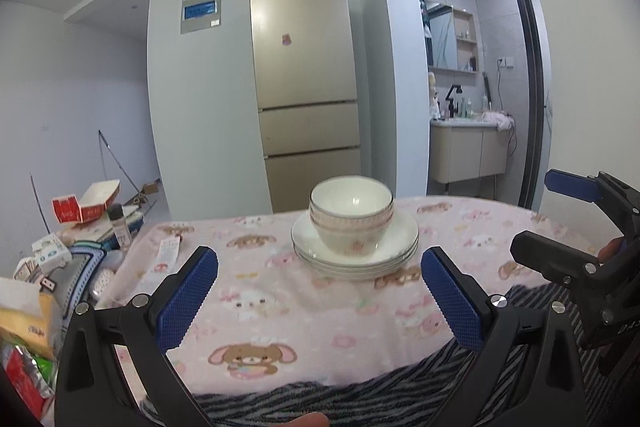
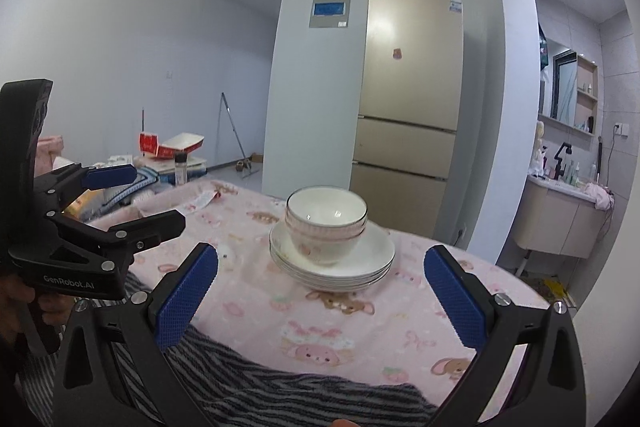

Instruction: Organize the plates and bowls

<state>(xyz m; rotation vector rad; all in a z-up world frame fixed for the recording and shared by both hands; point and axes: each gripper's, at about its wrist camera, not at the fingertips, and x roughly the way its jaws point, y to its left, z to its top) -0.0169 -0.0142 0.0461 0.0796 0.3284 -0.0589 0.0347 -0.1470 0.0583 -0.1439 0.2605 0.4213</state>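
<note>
On the counter [image 1: 280,307], under a pink cartoon-print cloth [image 1: 248,291], my task items sit together: two nested bowls [image 1: 351,217] stacked on a pile of white plates [image 1: 355,251], roughly centre of the cloth. From the right wrist cam the same bowls [image 2: 326,225] rest on the plates [image 2: 332,263], a bit left of mid-frame.

My left tongs [image 1: 319,301] are spread wide w/ nothing between the blue pads; they hover near the front edge of the counter, short of the plates and not touching them. My right tongs [image 2: 321,301] are likewise wide open and empty, also clear of the stack. Each cam catches the other tool: the right tongs [image 1: 536,215] show at the right side of the left view, the left tongs [image 2: 156,195] at the left side of the right view, both w/ fingers apart.

A grey striped fabric [image 2: 280,399] lies at the near edge, overlapping the cloth. Off the counter's left end there's clutter: a red-and-white box [image 1: 86,205], a small jar w/ dark lid [image 1: 119,225], assorted packets (labels too blurred to read). Behind stands a gold fridge [image 1: 306,87]; a washbasin cabinet [image 1: 468,151] is at back right.
</note>
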